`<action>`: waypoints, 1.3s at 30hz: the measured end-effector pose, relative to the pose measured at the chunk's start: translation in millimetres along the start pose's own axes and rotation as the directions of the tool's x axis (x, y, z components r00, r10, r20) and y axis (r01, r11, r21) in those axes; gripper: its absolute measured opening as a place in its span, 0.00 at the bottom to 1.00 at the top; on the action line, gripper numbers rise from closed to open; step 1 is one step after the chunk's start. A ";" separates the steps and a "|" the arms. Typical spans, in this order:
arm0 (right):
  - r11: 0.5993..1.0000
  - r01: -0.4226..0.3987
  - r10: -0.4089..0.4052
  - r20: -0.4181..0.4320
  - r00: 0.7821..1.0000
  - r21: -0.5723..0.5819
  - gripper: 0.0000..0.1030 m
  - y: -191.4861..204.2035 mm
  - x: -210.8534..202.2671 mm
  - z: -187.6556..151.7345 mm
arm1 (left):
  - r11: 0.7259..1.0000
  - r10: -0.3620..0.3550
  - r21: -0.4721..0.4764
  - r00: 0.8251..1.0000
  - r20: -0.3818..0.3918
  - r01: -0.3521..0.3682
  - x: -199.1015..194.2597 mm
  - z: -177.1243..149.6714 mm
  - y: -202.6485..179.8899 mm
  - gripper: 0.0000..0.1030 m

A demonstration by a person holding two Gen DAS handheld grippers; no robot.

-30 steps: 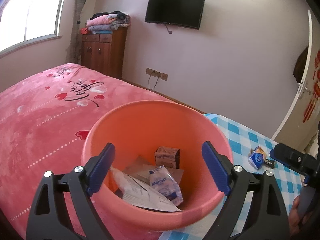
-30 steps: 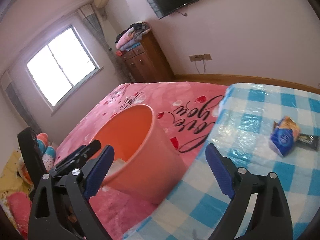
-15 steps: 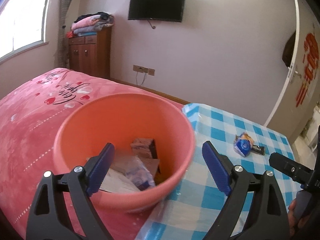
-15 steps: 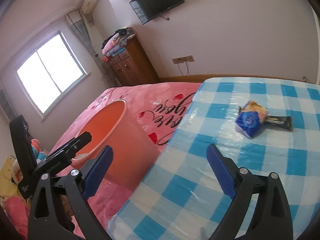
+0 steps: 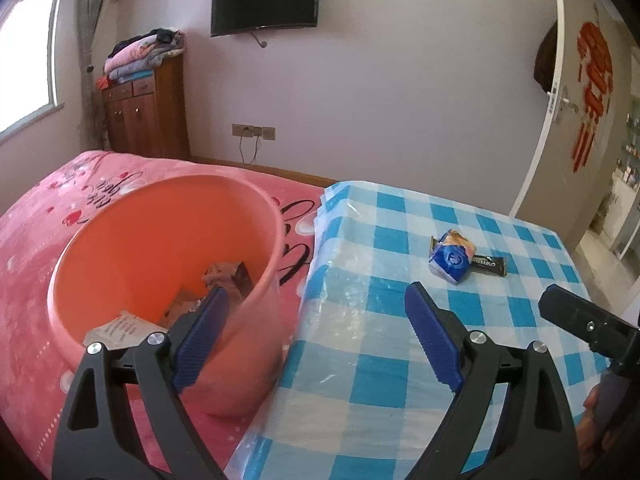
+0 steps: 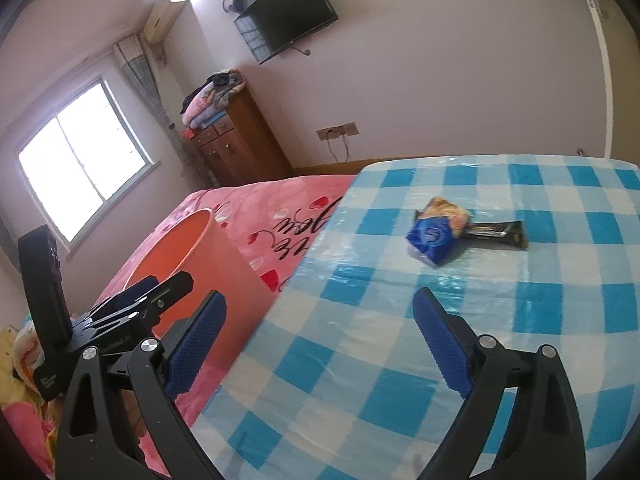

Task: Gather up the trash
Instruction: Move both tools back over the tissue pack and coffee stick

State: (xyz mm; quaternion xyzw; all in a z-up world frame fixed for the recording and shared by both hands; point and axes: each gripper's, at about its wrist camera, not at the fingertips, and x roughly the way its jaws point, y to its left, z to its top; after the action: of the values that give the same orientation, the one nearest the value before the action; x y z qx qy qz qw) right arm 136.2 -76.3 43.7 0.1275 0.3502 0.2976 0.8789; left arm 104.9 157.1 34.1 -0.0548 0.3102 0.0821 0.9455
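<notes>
The right gripper point(image 6: 316, 344) has its blue fingers point(image 6: 440, 344) spread wide with nothing between them, hovering low over the blue-checked table point(image 6: 360, 380). The left gripper point(image 5: 316, 340) is likewise spread and empty, one finger in front of the orange bucket point(image 5: 248, 340) and the other over the cloth. Ahead of both, well apart from the fingers, lies the trash not yet collected: a crumpled blue snack wrapper point(image 6: 434, 236) touching and partly overlapping a flat black sachet point(image 6: 498, 234). The bucket stands on the pink bed point(image 5: 32, 240) just beside the table's edge and already holds paper and a small carton.

The wrapper looks very light, soft and crinkly; it should crush rather than resist, and its glossy film may slip, so pinching across the puffed middle seems safest. The sachet lies thin and flat against the plastic-covered cloth, harder to get under; taking it by its free end, clear of the wrapper, looks the better hold
</notes>
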 end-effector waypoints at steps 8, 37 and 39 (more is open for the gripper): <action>0.999 0.041 -0.041 0.010 0.999 0.029 0.90 -27.6 -15.4 -7.8 | 0.999 -0.026 0.029 1.000 -0.008 0.026 3.5 -1.5 -22.1 0.89; 0.981 0.182 -0.182 -0.006 0.983 0.070 0.90 -111.6 -39.6 -35.3 | 0.974 -0.101 0.189 0.986 -0.131 0.125 50.7 -25.1 -120.8 0.89; 0.979 0.189 -0.188 -0.014 0.982 0.073 0.90 -118.3 -37.4 -35.7 | 0.972 -0.104 0.197 0.985 -0.141 0.130 57.3 -25.5 -126.5 0.89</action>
State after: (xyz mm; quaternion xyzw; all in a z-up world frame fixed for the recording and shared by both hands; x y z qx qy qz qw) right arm 141.2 -192.2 -13.1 0.1253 0.3748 0.2001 0.8965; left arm 159.6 36.1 -13.8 0.0198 0.3739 -0.0101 0.9272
